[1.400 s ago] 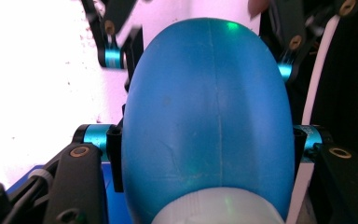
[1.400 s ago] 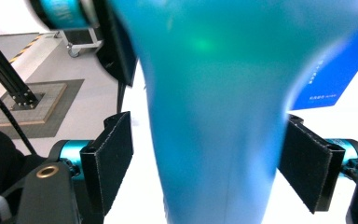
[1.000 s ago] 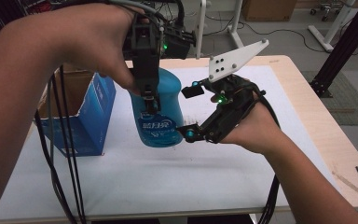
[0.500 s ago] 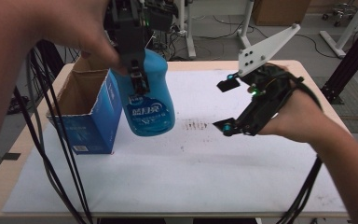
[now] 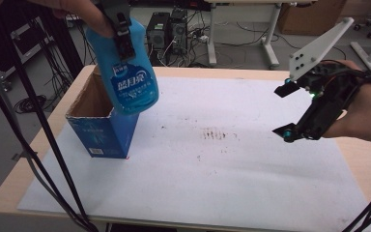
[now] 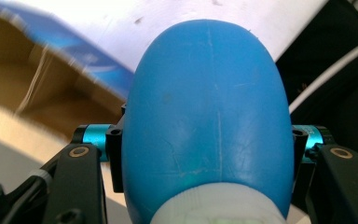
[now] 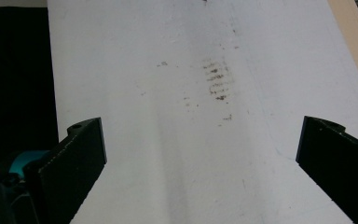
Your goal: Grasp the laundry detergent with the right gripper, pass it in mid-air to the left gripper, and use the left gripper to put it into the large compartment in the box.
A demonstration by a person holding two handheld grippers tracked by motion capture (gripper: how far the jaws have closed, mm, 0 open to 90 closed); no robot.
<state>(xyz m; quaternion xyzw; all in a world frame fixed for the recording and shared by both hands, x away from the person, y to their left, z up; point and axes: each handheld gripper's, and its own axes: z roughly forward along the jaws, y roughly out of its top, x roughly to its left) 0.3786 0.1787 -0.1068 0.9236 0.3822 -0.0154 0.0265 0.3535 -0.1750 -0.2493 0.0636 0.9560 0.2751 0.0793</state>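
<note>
- While the left gripper (image 5: 121, 29) was clamped on the blue bottle (image 5: 128, 72), the step in hand looked like carrying that bottle to the open cardboard box (image 5: 101, 128) — the bottle hung in the air, its rounded bottom over the box's near right corner and not yet inside.
- From the left gripper view, the jaws pressed on either side of the bottle (image 6: 207, 116) near its neck, bottom end pointing away, with the box's brown inside (image 6: 37, 88) off to the left.
- By my judgement, the next move called for shifting the bottle a little further over the opening, so that its bottom cleared the box's edge, then lowering it straight down before letting go.
- A tilt could have caught the bottle on the cardboard wall and tipped the light box.
- Up at the top left of the high view, the left hand (image 5: 72, 9) gripped from above, with the gripper pointing down.
- Off to the right, the right gripper (image 5: 286, 111) hovered well apart from the bottle, above the white table cover (image 5: 222, 183) — jaws wide apart, nothing between them.
- Beneath those open jaws lay a smudged patch (image 7: 216, 79) on the cover.
</note>
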